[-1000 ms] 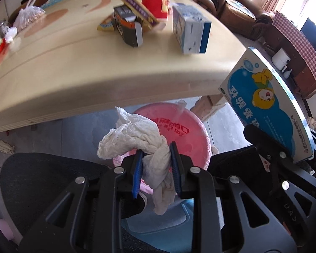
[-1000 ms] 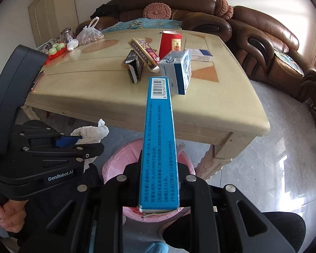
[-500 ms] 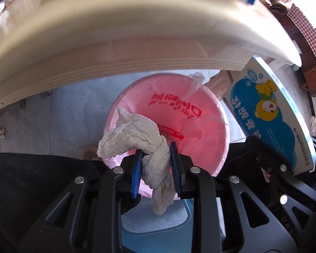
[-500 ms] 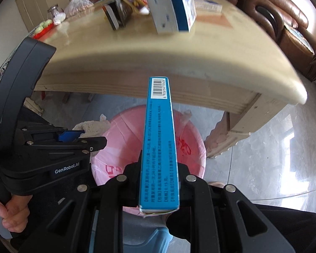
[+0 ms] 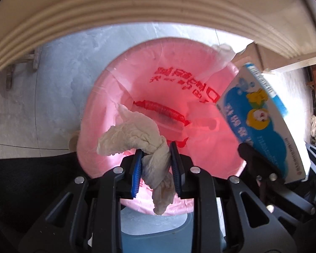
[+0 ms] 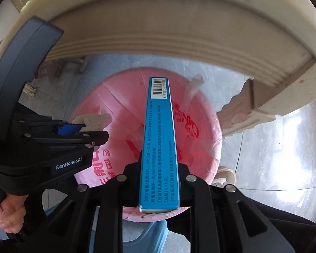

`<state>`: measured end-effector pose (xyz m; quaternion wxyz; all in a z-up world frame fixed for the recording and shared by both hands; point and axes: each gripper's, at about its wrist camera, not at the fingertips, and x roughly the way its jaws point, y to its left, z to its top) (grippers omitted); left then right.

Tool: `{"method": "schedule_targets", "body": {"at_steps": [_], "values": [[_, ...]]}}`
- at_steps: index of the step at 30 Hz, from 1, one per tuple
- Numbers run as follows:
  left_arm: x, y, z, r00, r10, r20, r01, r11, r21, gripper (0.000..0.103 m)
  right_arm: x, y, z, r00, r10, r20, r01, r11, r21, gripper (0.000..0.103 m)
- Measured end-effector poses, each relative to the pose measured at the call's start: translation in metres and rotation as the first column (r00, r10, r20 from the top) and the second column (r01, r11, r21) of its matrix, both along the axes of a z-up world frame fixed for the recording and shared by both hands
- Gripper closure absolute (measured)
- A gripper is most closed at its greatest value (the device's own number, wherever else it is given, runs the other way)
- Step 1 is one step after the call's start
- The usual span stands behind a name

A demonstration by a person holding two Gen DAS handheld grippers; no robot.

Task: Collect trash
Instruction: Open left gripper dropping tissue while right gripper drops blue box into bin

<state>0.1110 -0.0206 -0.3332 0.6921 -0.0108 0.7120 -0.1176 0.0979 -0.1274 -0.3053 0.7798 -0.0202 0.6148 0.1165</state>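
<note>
Crumpled white tissue (image 5: 141, 135) and flat blue box (image 6: 159, 139), above pink-lined bin (image 5: 158, 67)

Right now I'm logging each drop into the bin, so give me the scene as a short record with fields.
left gripper: shut on crumpled tissue, held over the bin
right gripper: shut on blue box, held edge-on over the bin
bin: pink liner with red print, open, under the table edge
bin contents: a red item at the bottom, unclear what
release: not yet, both pieces still clamped
floor: grey tile
</note>
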Motion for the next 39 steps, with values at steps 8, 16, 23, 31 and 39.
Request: {"method": "schedule_targets", "body": {"at_steps": [8,16,23,31,39], "values": [[0.008,-0.007,-0.037,0.997,-0.019,-0.078,0.022,0.999,0.039,0.079,0.017,0.0,-0.038,0.995,0.017,-0.097,-0.019,1.0,-0.017,0.083],[0.014,-0.017,-0.044,0.996,-0.047,-0.08,0.054,0.994,0.095,0.044,0.031,-0.001,-0.047,0.993,0.04,-0.11,-0.042,0.999,-0.012,0.063],[0.015,-0.016,-0.047,0.995,-0.051,-0.085,0.06,0.992,0.113,0.042,0.033,-0.007,-0.055,0.993,0.028,-0.111,-0.03,0.999,-0.019,0.058],[0.015,-0.019,-0.045,0.997,-0.049,-0.061,0.057,0.99,0.128,0.041,0.032,-0.007,-0.058,0.994,0.028,-0.103,-0.031,0.999,-0.02,0.058],[0.01,-0.017,-0.036,0.998,-0.046,-0.041,0.051,0.99,0.132,0.041,0.027,-0.004,-0.051,0.996,0.022,-0.089,-0.025,0.999,-0.024,0.057]]}}
